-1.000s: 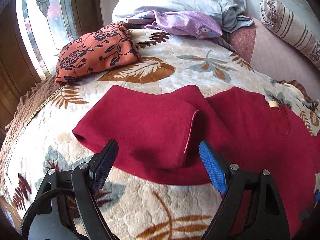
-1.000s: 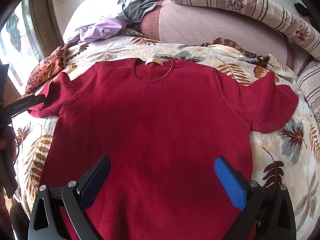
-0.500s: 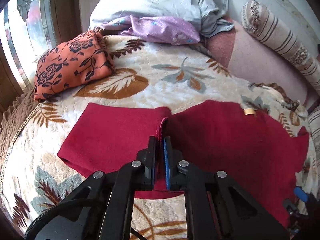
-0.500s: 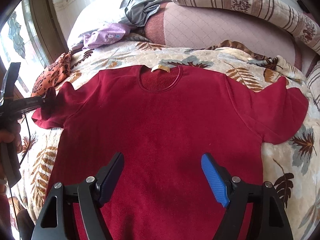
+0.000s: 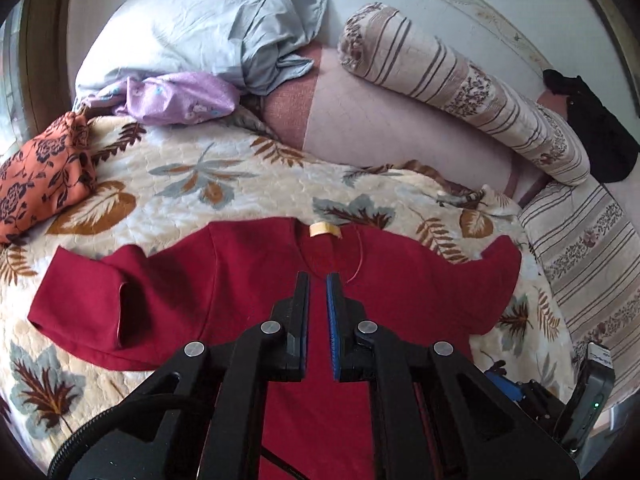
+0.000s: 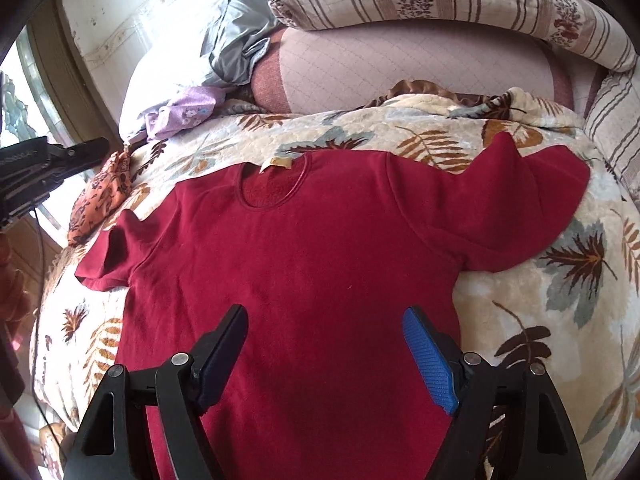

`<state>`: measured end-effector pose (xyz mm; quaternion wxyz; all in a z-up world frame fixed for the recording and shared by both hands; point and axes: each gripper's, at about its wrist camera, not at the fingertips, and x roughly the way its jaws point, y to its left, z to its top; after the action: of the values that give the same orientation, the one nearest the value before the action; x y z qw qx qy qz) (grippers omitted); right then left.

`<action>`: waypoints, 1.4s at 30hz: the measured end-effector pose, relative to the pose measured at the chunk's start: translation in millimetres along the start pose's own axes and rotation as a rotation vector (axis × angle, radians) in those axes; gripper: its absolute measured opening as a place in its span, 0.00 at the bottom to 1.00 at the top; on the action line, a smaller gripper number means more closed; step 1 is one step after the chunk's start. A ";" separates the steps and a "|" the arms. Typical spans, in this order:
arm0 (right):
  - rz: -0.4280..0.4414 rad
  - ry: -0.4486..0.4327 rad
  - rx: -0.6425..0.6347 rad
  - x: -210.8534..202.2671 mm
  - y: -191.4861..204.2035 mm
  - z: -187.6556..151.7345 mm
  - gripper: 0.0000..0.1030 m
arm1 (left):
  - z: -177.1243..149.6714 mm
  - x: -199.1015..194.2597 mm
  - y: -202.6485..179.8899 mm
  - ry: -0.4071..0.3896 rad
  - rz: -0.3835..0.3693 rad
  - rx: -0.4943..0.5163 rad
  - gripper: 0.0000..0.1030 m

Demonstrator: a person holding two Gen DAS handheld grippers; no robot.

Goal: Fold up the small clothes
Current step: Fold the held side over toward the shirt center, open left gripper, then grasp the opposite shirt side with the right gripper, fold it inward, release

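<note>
A dark red short-sleeved shirt (image 6: 320,264) lies flat, front up, on the leaf-patterned bedspread (image 6: 560,320), collar away from me. In the left wrist view the shirt (image 5: 248,280) shows with its left sleeve (image 5: 80,304) spread out and a tan label (image 5: 324,230) at the collar. My left gripper (image 5: 318,280) is shut with nothing between its fingers, above the shirt just below the collar. My right gripper (image 6: 326,320) is open and empty over the shirt's lower middle. The left gripper's body also shows at the left edge of the right wrist view (image 6: 44,160).
An orange floral cloth (image 5: 40,176) lies at the bed's left edge by the window. A purple garment (image 5: 176,96), a grey pillow (image 5: 200,28) and a striped bolster (image 5: 472,100) line the far side. A black item (image 5: 592,132) lies far right.
My left gripper closed at the left sleeve edge, then moved right, and is now shut and empty below the collar. The left sleeve lies flatter. My right gripper narrowed somewhat and pulled back a little.
</note>
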<state>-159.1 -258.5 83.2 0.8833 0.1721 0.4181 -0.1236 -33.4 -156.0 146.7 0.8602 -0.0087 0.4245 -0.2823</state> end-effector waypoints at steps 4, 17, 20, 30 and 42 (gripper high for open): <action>0.053 0.024 -0.097 11.9 24.9 -2.1 0.82 | -24.6 -5.2 45.8 0.014 0.071 -0.077 0.11; 0.524 0.176 -0.198 120.5 207.5 46.2 0.82 | -100.7 -49.8 225.4 -0.019 0.314 -0.359 0.52; 0.517 0.211 -0.219 149.3 241.3 51.6 0.82 | -108.0 -50.6 239.7 -0.012 0.312 -0.380 0.52; 0.477 0.217 -0.180 202.0 273.2 62.2 0.14 | -115.3 -52.2 252.7 -0.010 0.316 -0.420 0.52; 0.420 -0.085 -0.139 60.9 170.9 120.4 0.04 | -95.3 -69.8 202.0 -0.079 0.286 -0.340 0.52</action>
<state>24.4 -156.6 141.0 0.9162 0.1889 0.3431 0.0852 -40.3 69.6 84.9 0.8936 -0.1043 0.4290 -0.0812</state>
